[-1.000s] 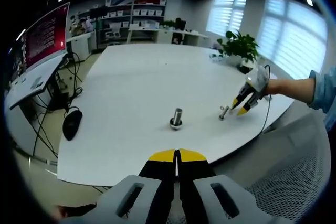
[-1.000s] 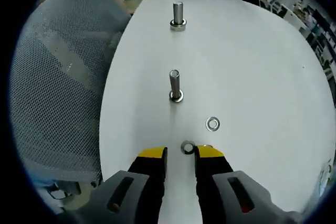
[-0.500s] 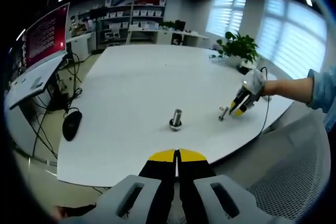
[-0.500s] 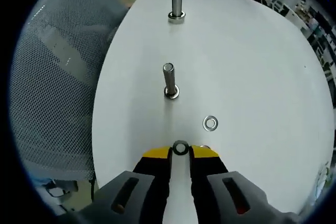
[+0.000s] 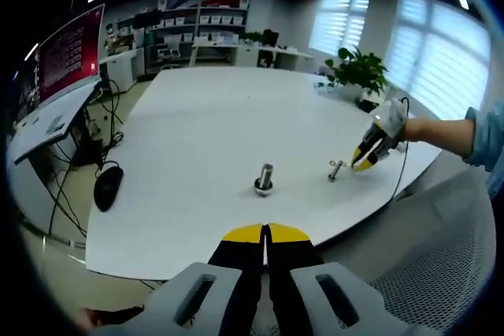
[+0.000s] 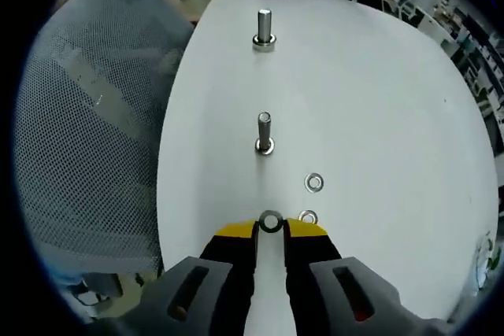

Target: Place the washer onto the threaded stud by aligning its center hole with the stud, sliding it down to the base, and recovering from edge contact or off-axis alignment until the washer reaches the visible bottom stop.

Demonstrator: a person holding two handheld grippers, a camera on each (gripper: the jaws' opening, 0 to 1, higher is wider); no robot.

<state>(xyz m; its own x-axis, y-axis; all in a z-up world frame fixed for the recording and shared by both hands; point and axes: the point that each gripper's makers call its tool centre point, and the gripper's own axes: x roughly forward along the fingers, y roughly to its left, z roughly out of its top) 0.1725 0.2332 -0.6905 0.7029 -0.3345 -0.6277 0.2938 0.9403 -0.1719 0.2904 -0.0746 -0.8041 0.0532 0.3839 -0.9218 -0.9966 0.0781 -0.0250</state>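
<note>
- Desk (image 5: 205,123): large white top with a rounded edge; carries the studs and washers. In the right gripper view its bare surface (image 6: 378,100) spreads ahead of the jaws.
- Mesh chair back (image 6: 87,139): grey netting, along the left of the right gripper view, beside the desk edge; in the left gripper view the same mesh (image 5: 441,265) sits at lower right.
- Monitor (image 5: 71,53): red-lit screen on a side table left of the desk.
- Potted plant (image 5: 358,72): green, at the far right edge of the desk.
- Computer mouse (image 5: 108,185): black, hanging off the desk's left edge among cables.
- Left claw (image 5: 266,234): yellow-tipped jaws pressed together, nothing between them, held low in front of the near desk edge.
- Right claw (image 6: 271,230): jaws closed on a washer at their tips; in the left gripper view it (image 5: 367,156) hovers at the right end of the desk, held by a hand with a blue sleeve.
- Far stud (image 6: 264,27): upright on its base ring, well beyond the near one; same piece stands mid-desk in the left gripper view (image 5: 264,178).
- Near stud (image 6: 264,133): threaded, upright, ahead of the right claw and apart from it; in the left gripper view (image 5: 335,169) just beside that claw's tips.
- Held washer (image 6: 271,222): metal ring pinched edge-on between the right claw's tips, hole visible, not on any stud.
- Loose washer (image 6: 314,182): flat on the desk, right of the near stud.
- Second loose washer (image 6: 308,217): flat on the desk, just beside the right jaw tip.
</note>
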